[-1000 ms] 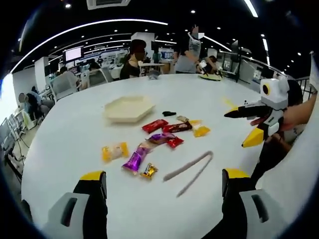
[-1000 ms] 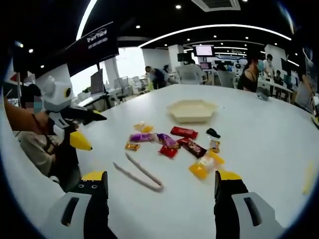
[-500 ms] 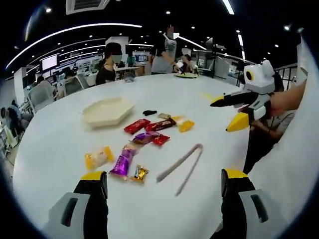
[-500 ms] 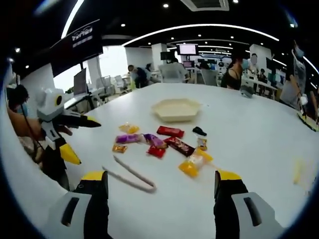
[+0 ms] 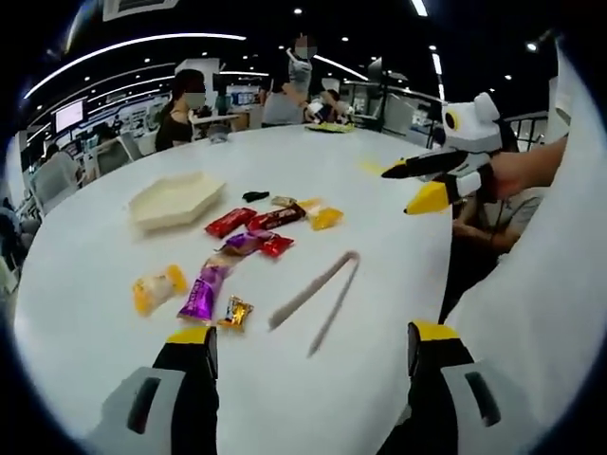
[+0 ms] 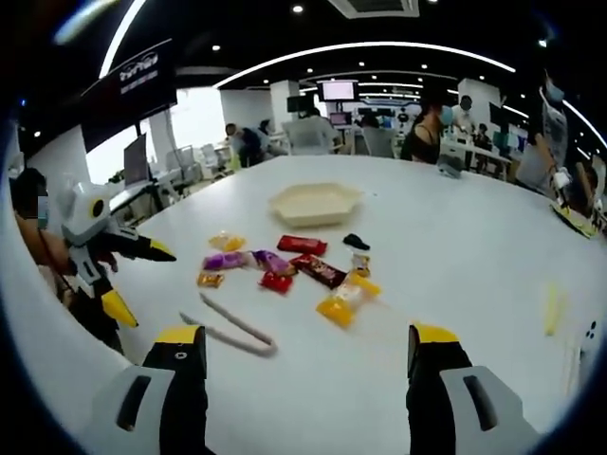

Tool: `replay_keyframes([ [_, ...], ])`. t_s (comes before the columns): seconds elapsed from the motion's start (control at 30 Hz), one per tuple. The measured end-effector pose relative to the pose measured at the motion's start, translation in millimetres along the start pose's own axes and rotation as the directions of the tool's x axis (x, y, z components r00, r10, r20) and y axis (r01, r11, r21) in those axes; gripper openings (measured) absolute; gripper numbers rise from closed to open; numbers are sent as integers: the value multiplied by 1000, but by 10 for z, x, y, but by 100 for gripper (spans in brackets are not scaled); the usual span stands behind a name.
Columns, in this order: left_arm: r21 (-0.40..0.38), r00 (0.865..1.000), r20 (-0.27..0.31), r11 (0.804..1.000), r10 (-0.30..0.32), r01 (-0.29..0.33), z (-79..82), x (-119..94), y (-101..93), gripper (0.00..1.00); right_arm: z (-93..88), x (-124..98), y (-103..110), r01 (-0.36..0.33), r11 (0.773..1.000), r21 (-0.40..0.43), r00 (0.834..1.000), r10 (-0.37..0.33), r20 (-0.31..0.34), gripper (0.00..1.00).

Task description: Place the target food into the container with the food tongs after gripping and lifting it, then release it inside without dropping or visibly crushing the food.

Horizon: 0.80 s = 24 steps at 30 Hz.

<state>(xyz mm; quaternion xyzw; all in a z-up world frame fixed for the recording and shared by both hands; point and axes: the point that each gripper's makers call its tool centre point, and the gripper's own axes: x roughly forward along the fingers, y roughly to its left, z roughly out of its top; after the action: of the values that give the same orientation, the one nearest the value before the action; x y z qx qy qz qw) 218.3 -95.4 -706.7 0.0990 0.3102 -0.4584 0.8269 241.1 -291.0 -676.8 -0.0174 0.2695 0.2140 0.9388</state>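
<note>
Grey food tongs (image 5: 318, 299) lie flat on the white round table (image 5: 85, 265), just ahead of my left gripper (image 5: 310, 332), which is open with nothing in it. Wrapped snacks are scattered beyond them: a purple packet (image 5: 202, 290), red packets (image 5: 229, 222), a yellow one (image 5: 325, 218). A beige hexagonal tray (image 5: 175, 199) sits farther back, with nothing in it. My right gripper (image 5: 403, 190) hangs open above the table's right edge. In the right gripper view the tongs (image 6: 228, 327) lie ahead left of my open right gripper (image 6: 305, 334), with the tray (image 6: 315, 202) behind the snacks (image 6: 343, 303) and the left gripper (image 6: 147, 289) open at the left.
A small black object (image 5: 254, 196) lies beside the tray. A pale yellow item (image 6: 550, 308) rests on the table (image 6: 455, 246) to the right. Several people sit and stand at desks beyond the far edge. A person's hand (image 5: 517, 175) holds the right gripper.
Both views have shifted as the hands moved. Tongs, snacks and tray lie where they were. Both grippers stay open and hold nothing.
</note>
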Motion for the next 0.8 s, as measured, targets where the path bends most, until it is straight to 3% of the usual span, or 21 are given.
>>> replay_keyframes([
  [0.27,6,1000,-2,1000,-26,26,-8,75,-82,82,-49,-88,-119,45,999,11,999,-45,2,89],
  [0.8,-25,999,2,999,-44,44,77,138,-113,84,-124,-111,-55,60,997,54,998,-60,-4,88],
])
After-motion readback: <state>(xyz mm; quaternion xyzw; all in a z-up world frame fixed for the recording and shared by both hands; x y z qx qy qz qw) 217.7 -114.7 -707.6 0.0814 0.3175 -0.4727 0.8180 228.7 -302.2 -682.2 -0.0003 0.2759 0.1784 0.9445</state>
